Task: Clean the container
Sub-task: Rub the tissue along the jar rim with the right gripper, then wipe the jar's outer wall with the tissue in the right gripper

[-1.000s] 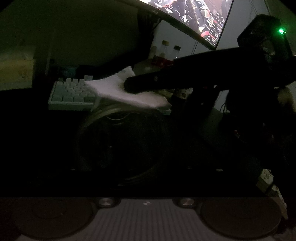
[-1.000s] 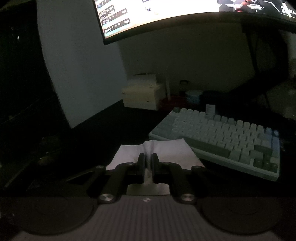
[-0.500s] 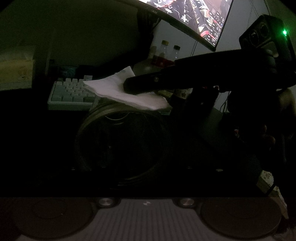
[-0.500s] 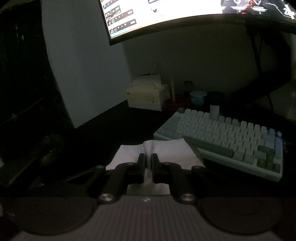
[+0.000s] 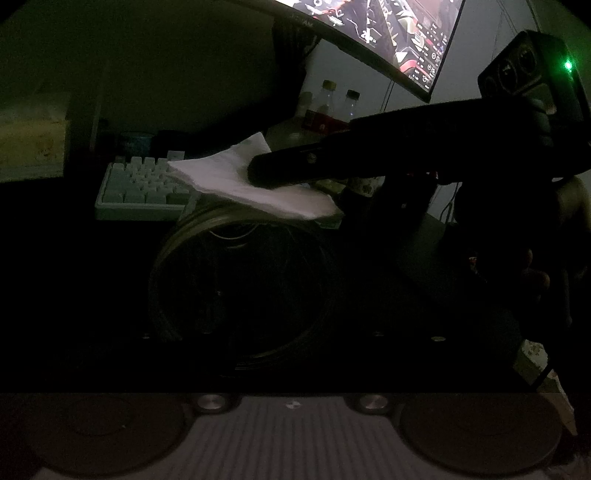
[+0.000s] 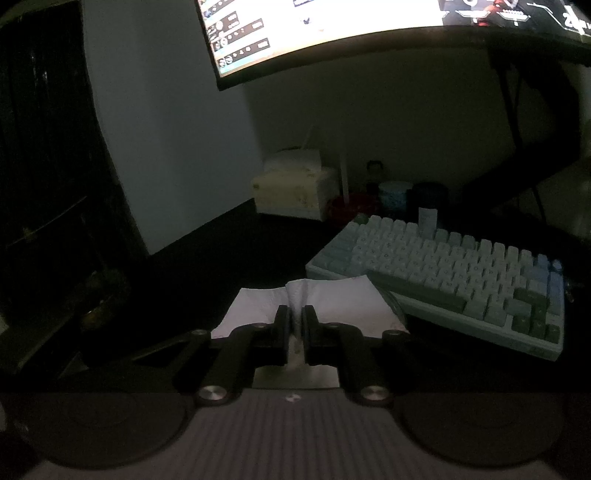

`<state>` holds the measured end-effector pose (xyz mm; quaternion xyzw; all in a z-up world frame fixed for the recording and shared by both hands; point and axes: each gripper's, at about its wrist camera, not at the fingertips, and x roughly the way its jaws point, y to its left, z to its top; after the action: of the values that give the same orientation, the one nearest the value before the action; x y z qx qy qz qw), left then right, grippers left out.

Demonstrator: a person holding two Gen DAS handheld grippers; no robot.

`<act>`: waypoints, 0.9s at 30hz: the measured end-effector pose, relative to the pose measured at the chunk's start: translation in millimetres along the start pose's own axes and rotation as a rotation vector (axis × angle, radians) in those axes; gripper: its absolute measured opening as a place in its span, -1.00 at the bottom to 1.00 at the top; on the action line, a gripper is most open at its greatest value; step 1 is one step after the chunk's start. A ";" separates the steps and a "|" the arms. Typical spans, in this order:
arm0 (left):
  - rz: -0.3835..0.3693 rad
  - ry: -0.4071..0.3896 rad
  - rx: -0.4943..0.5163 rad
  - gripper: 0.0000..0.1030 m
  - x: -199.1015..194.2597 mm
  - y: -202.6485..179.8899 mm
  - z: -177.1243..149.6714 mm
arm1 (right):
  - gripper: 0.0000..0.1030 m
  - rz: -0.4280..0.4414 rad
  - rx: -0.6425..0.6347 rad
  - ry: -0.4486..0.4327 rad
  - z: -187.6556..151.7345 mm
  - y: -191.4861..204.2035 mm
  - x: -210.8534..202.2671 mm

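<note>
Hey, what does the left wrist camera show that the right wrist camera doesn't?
Only the left wrist view shows the round container, dark and open toward the camera, the bottles behind it, and the right gripper from the side above its rim. Only the right wrist view shows that gripper's jaws closed on the tissue and the tissue box by the wall. Both show the tissue, the keyboard and the monitor.
</note>
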<state>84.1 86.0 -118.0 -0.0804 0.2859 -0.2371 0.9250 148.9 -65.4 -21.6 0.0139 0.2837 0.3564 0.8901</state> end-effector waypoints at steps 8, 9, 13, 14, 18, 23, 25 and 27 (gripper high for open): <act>-0.013 0.003 0.008 -0.08 -0.6 3.7 1.0 | -0.78 0.043 -0.008 0.004 -0.3 3.1 -0.2; -0.013 0.002 0.008 -0.08 -0.2 3.3 1.3 | -0.78 0.042 -0.013 0.003 -0.1 3.5 0.0; -0.011 0.001 0.009 -0.07 0.6 -0.4 0.9 | -0.79 0.053 0.007 0.005 0.4 -1.9 -1.4; -0.011 0.001 0.010 -0.07 0.8 -0.9 0.9 | -0.79 0.054 0.007 0.004 0.0 -3.1 -2.1; -0.004 -0.003 0.010 -0.07 0.0 -5.6 -1.7 | -0.79 0.053 0.006 0.007 0.8 -5.9 -3.8; -0.021 0.004 0.015 -0.07 0.8 2.7 1.3 | -0.79 0.031 0.013 0.007 1.9 -12.7 -3.3; -0.021 0.004 0.014 -0.07 0.9 2.2 1.2 | -0.79 0.025 0.020 0.011 2.8 -16.6 -3.0; -0.021 0.004 0.017 -0.07 1.6 2.7 0.6 | -0.79 0.022 0.024 0.014 3.7 -19.5 -2.9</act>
<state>86.7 87.6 -119.0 -0.0749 0.2847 -0.2494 0.9226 161.3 -81.1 -21.5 0.0251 0.2941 0.3630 0.8838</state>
